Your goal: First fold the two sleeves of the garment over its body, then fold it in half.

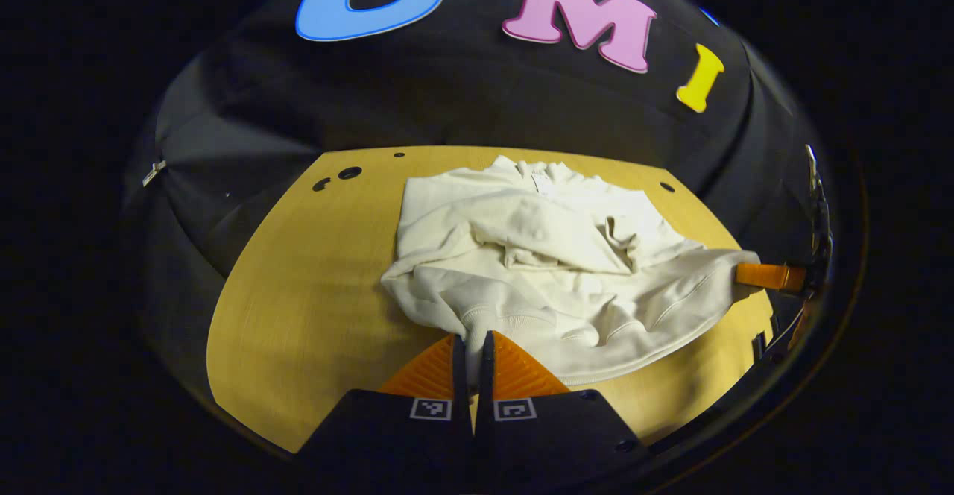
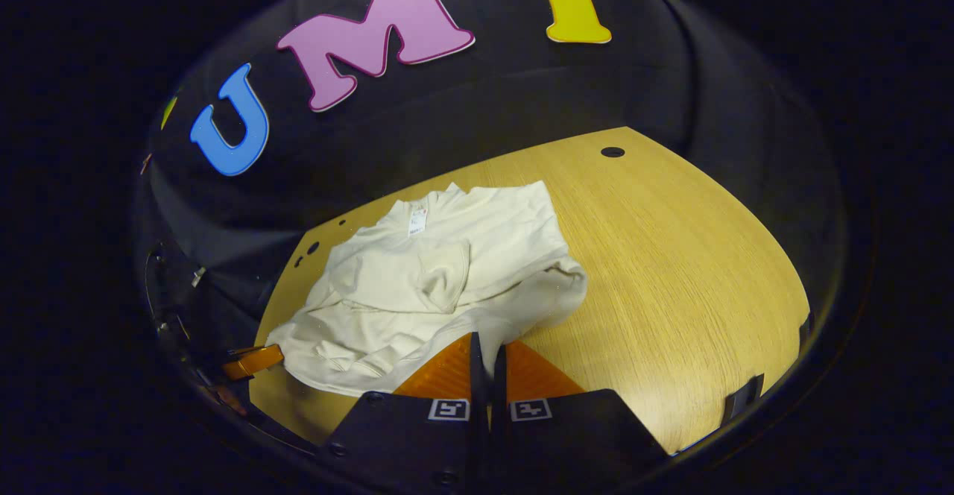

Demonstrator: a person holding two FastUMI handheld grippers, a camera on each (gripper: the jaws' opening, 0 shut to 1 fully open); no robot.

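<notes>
Holding the hem at both near corners, each pair of tongs is closed down to a thin slit with cloth pinched in it: the left tongs (image 1: 471, 350) grip a ribbed edge of the garment (image 1: 551, 256), and the right tongs (image 2: 488, 361) grip the other corner. The garment lies on the desk (image 1: 298, 316) just ahead of both, its collar at the far end and its sleeves already bunched across the body — crumpled rather than flat. I judge the halving fold to be in hand. To do it well, lift both corners together and level, so the hem stays taut between the tongs and does not sag in the middle. Carry it forward over the sleeves toward the collar, low enough that the sleeves beneath are not dragged out. Set hem on collar edge to edge before letting go — the cloth is thick and will spring back if dropped short.
</notes>
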